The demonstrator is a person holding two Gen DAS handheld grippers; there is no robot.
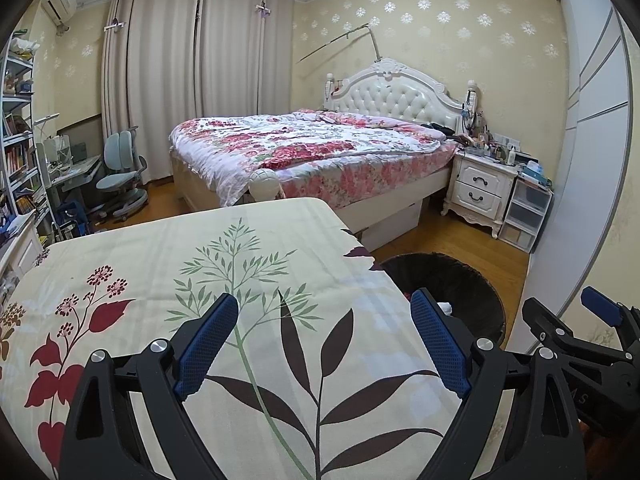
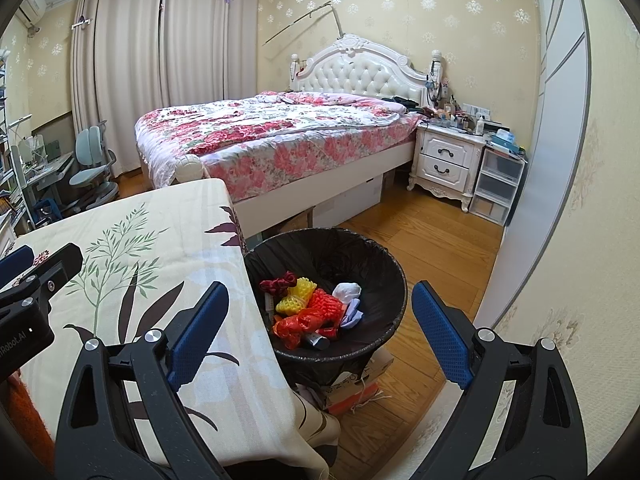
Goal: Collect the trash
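While both your left tool (image 1: 324, 344) and right tool (image 2: 320, 332) gape empty, the binned trash (image 2: 316, 308) ahead looks light, crushable; pinch mid-bundle.

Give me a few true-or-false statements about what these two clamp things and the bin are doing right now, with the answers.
1. Both grippers are open and hold nothing. True: the left gripper and the right gripper each show spread fingers with nothing between them.
2. The trash bin is empty. False: it holds red and yellow foam netting and white crumpled paper.
3. The bin stands on the table. False: it sits beside the table's edge, over the wooden floor.
4. The bin has a black liner. True.
5. The floral tablecloth has trash lying on it. False: no trash shows on the part in view.
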